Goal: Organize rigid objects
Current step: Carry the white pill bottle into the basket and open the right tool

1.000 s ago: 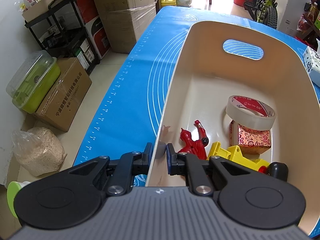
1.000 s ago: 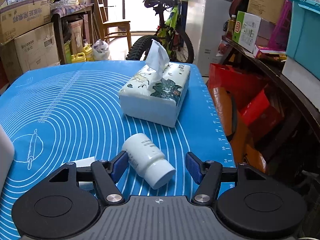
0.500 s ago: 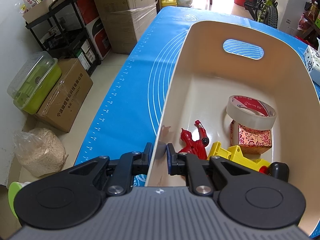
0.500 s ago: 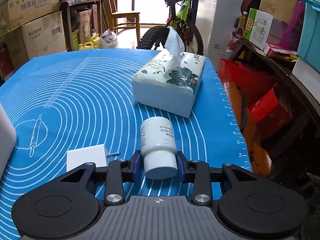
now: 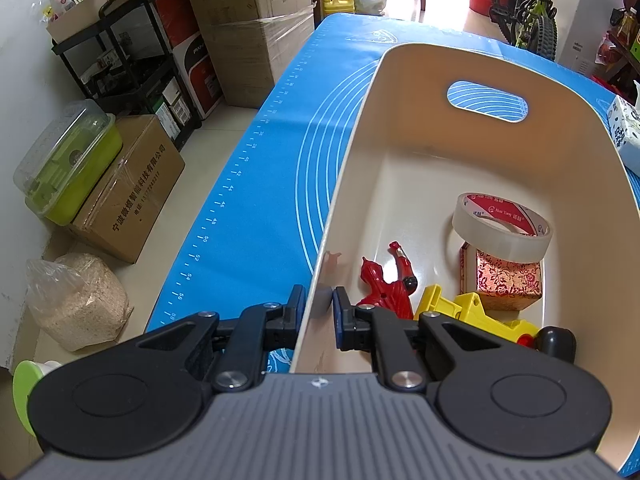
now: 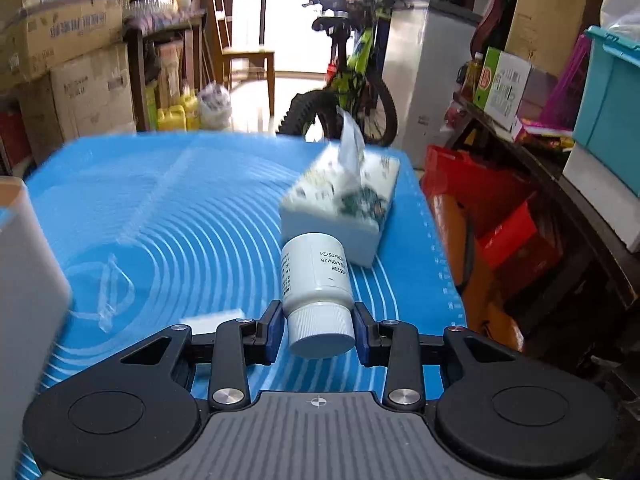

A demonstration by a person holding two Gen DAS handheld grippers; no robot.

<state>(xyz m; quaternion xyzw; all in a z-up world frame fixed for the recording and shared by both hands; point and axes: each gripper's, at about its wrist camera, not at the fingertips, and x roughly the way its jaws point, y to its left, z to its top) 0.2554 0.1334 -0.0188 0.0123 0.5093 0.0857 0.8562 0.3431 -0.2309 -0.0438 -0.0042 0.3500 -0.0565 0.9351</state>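
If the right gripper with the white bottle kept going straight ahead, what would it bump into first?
Probably the tissue box. The right gripper is shut on the white bottle, whose far end points at the box, so the bottle would likely touch first. The blur makes the gap hard to judge.

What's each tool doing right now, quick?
Left tool: closed, clamped on the cream bin's wall.
Right tool: closed on the white bottle, by its cap.
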